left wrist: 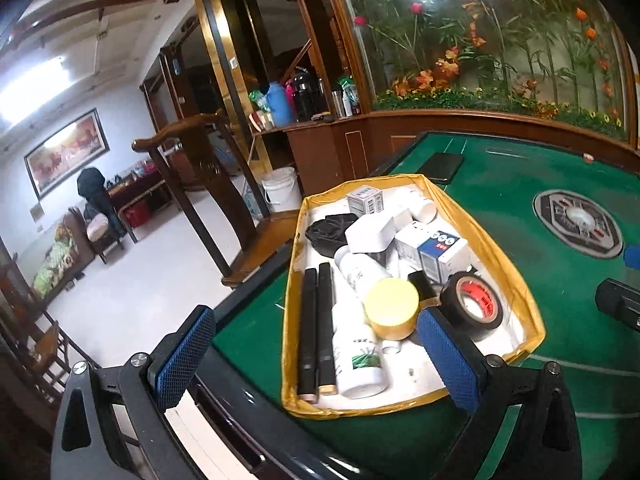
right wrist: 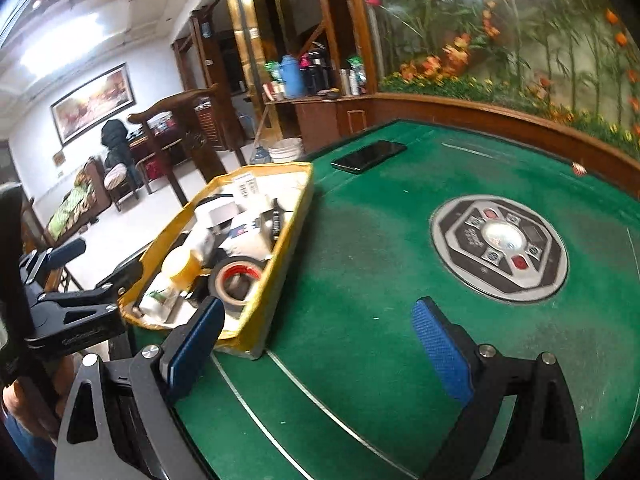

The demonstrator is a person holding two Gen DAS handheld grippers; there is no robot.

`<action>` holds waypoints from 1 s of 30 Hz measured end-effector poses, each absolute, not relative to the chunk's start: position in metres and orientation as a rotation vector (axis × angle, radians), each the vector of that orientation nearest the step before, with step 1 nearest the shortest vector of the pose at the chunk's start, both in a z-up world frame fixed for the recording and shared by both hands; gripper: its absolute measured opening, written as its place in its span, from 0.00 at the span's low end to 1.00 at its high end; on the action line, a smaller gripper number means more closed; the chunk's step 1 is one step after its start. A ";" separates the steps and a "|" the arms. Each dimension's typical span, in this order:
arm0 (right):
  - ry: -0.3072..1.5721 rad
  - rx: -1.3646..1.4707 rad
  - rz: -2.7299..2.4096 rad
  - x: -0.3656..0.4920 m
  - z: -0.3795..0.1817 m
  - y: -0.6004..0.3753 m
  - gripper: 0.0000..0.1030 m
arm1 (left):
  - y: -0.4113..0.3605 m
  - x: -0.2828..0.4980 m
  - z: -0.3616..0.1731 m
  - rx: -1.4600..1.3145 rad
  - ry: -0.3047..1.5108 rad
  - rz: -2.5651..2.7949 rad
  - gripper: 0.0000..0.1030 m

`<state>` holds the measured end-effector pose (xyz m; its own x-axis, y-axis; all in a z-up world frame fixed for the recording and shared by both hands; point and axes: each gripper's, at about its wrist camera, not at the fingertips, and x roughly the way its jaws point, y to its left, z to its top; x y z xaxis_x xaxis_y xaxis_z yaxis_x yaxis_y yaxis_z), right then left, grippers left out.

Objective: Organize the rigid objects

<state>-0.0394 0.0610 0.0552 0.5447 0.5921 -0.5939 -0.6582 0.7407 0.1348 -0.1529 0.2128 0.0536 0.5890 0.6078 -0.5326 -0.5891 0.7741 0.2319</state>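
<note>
A yellow-rimmed tray stands on the green felt table. It holds a black tape roll, a yellow-lidded jar, a white bottle, two black tubes and white boxes. My left gripper hovers open over the tray's near end, with nothing between its blue pads. In the right wrist view, my right gripper is open over bare felt, just right of the tray. The tape roll lies by its left finger.
A dark phone lies on the felt beyond the tray. The table's round centre console sits to the right. A wooden chair stands off the table's left edge. A wood-framed flower display backs the table.
</note>
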 end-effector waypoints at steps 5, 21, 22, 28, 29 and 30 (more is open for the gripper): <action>0.590 -0.196 0.809 -0.071 0.055 0.078 0.92 | 0.219 -0.157 0.042 0.028 0.657 0.706 0.99; 0.549 -0.301 0.834 -0.090 0.048 0.094 0.92 | 0.237 -0.157 0.033 -0.013 0.685 0.746 0.99; 0.548 -0.301 0.833 -0.090 0.048 0.094 0.92 | 0.237 -0.157 0.033 -0.014 0.685 0.746 0.99; 0.545 -0.305 0.834 -0.091 0.048 0.095 0.92 | 0.237 -0.158 0.032 -0.017 0.688 0.740 0.99; 0.545 -0.306 0.833 -0.091 0.048 0.095 0.92 | 0.237 -0.157 0.032 -0.017 0.688 0.740 0.99; 0.545 -0.309 0.833 -0.091 0.047 0.095 0.92 | 0.237 -0.158 0.032 -0.017 0.687 0.739 0.99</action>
<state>-0.0906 0.0953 0.0474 0.5479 0.6135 -0.5687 -0.7670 0.6398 -0.0487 -0.1577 0.2371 0.0317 0.5327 0.6143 -0.5821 -0.6249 0.7494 0.2190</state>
